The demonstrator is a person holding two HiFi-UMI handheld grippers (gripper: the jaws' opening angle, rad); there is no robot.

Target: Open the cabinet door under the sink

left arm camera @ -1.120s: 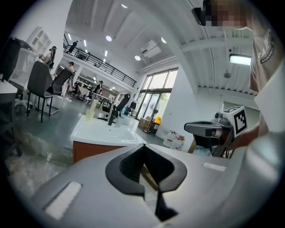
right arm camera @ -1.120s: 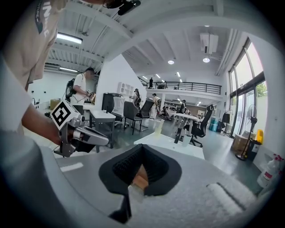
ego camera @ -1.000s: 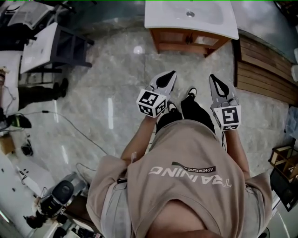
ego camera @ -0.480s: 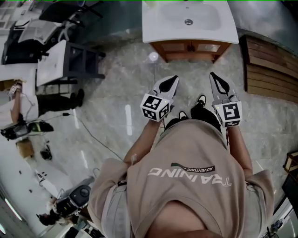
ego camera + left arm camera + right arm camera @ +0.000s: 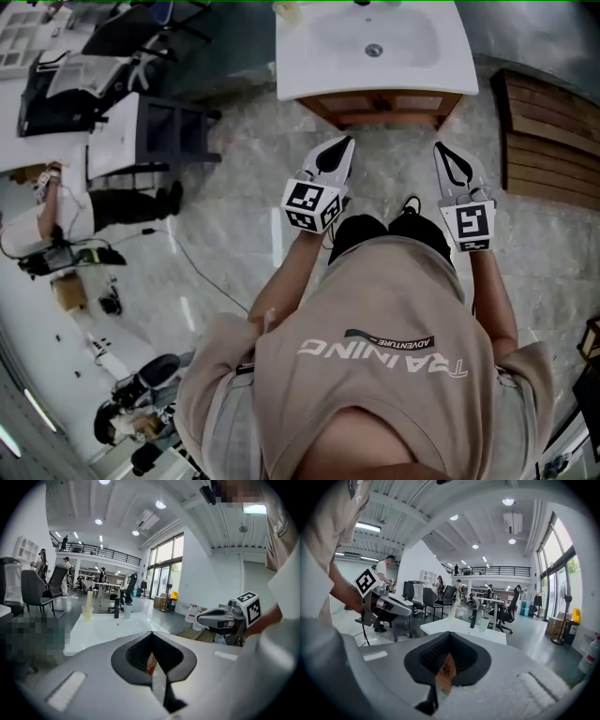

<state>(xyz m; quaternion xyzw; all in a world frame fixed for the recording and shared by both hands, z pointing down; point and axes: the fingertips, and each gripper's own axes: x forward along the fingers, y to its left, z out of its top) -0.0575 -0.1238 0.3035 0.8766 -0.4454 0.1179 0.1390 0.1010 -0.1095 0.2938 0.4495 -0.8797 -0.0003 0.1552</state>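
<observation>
Right now the person stands on the marble floor (image 5: 234,206) facing the white sink (image 5: 375,42), both forearms stretched out ahead of the beige shirt (image 5: 375,347) at about the same height, elbows bent only a little. The left tongs (image 5: 349,141) sit in the left hand, rolled somewhat to one side and angled slightly inward, tips aimed at the wooden cabinet (image 5: 384,105) under the sink. The right tongs (image 5: 439,146) are held straighter, pointing the same way, a shirt's breadth from the other pair. Both pairs tip a little below level. Looking along the left tongs (image 5: 151,634), the jaws are pressed together with nothing between them, and beyond their tips lies the sink top (image 5: 108,630) with a black faucet (image 5: 116,607) and a pale bottle (image 5: 88,606) standing on it; the right tongs (image 5: 213,618) show off to the side. Along the right tongs (image 5: 449,633) the jaws likewise meet, gripping nothing, and a sliver of the orange-brown cabinet (image 5: 445,670) shows through the gap behind them, with the left tongs (image 5: 389,605) at the side. Neither pair touches the cabinet; open floor lies between the tips and its front. Dark shoes (image 5: 361,230) show between the two hands, and wooden decking (image 5: 548,131) runs to the right of the cabinet.
</observation>
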